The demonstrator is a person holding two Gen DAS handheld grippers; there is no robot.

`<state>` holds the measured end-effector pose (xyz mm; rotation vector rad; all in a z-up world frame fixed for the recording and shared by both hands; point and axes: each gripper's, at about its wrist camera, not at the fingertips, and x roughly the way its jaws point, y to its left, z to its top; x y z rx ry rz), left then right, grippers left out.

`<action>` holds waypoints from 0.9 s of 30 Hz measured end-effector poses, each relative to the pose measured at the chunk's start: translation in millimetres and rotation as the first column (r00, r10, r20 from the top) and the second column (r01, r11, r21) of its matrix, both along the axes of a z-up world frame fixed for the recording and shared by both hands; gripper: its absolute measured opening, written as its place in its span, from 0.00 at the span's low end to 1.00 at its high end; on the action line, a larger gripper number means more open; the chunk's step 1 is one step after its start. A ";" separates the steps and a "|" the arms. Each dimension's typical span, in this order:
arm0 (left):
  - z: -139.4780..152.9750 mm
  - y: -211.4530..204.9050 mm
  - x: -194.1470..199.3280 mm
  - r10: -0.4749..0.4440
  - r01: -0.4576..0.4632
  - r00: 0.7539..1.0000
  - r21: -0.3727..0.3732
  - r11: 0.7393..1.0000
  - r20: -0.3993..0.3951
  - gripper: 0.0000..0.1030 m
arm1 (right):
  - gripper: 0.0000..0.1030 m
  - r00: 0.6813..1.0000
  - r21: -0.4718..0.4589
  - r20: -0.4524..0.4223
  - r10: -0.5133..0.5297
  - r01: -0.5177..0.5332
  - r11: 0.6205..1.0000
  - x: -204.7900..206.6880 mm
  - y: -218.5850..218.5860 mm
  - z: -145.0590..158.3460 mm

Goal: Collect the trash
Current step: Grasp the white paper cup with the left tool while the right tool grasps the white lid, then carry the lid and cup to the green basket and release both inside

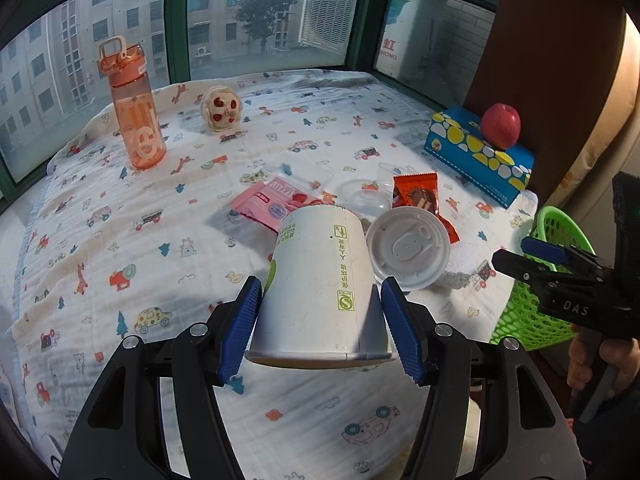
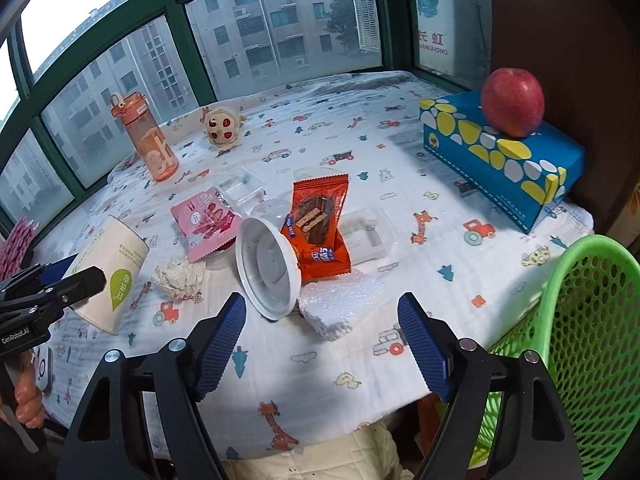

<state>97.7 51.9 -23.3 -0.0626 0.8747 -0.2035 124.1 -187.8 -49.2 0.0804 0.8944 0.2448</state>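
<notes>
1. The left tongs (image 1: 320, 320) have their ribbed blue pads on either side of a white paper cup (image 1: 320, 284). The cup is a smooth tapered cylinder printed with green marks, its rim toward the camera. The pads sit against its walls, pinching it.
2. The right tongs (image 2: 322, 346) are spread wide, with nothing between the ridged blue pads.
3. Just right of the cup lies a round white plastic lid (image 1: 407, 249), propped on edge.
4. Beyond the lid is a glossy orange snack wrapper (image 2: 320, 228) with crimped ends. A pink foil packet (image 2: 206, 222) lies to the lid's left.
5. A crumpled paper ball (image 2: 179, 276) sits between cup and lid, and a pebbly white foam block (image 2: 340, 308) touches the lid's base.
6. A green perforated plastic basket (image 2: 576, 340) stands at the edge of the tabletop (image 2: 320, 364), far right of the cup. The tabletop is covered in a crinkled cartoon-print cloth.
</notes>
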 end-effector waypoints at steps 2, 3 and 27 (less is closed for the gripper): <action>1.6 7.2 1.9 0.016 -0.016 1.000 -0.007 1.000 0.003 0.59 | 0.68 1.000 -0.001 -0.009 0.015 -0.015 1.000 8.6 5.8 -3.9; 2.0 9.9 3.0 0.022 -0.022 1.000 -0.009 1.000 0.005 0.59 | 0.67 1.000 0.002 -0.008 0.030 -0.030 1.000 12.4 9.4 -5.5; -15.2 24.4 21.7 0.046 -0.046 0.998 -0.027 0.999 -0.034 0.59 | 0.08 0.992 0.006 -0.077 0.097 -0.096 0.995 61.1 39.0 -40.5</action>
